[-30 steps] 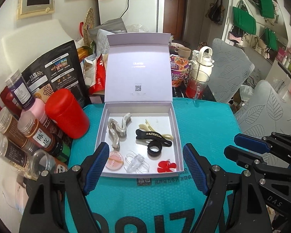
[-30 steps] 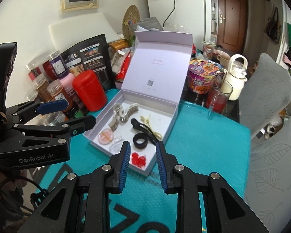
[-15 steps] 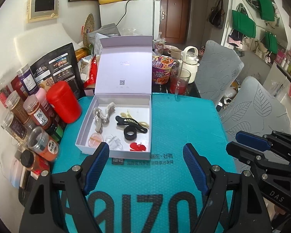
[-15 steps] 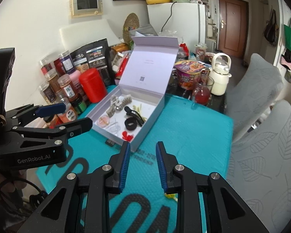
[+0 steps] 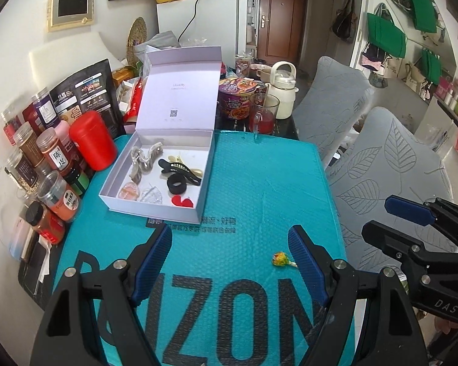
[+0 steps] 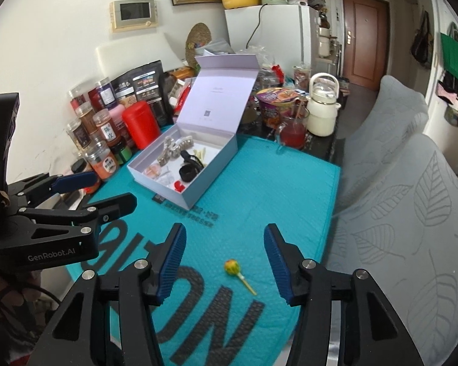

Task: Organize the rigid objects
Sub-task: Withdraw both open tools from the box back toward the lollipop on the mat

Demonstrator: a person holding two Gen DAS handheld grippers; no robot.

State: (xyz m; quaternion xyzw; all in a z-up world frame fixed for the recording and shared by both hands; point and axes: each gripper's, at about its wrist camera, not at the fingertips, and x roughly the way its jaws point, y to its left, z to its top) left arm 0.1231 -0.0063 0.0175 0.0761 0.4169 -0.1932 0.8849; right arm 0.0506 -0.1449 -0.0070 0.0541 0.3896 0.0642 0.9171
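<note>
Left tongs [image 5: 230,259]: spread wide, blue pads well apart, gripping nothing, touching nothing; held above the teal mat [image 5: 259,183] that covers the counter. Seen from the right wrist view at the left edge [image 6: 91,190], likewise spread.

Right tongs [image 6: 225,263]: parted wide, empty, poised over the near part of the mat. In the left wrist view they show at the right edge [image 5: 394,219], open.

Lollipop [image 6: 232,267]: yellow-orange head, pale stick, lying flat on the mat between the right tongs' two pads, touching neither. In the left wrist view [image 5: 280,258] it lies just beside the left tongs' right pad.

Box [image 5: 155,207]: white, shallow, lid [image 5: 180,97] standing upright at the back; sits on the far left part of the mat, well apart from both tongs. Contents:
- silver hair claw [image 5: 143,160]
- black hair clip [image 5: 180,167]
- black ring-shaped band [image 5: 177,186]
- cream clip [image 5: 195,170], partly under the black one
- round pink item [image 5: 129,190]
- clear item [image 5: 151,195]
- small red piece [image 5: 181,202]

Beside the box, left: red canister [image 5: 93,145]; a row of spice jars [image 5: 53,155].

Behind the box: instant noodle cup [image 5: 238,97], glass of red drink [image 5: 263,116], cream kettle [image 5: 282,91].
</note>
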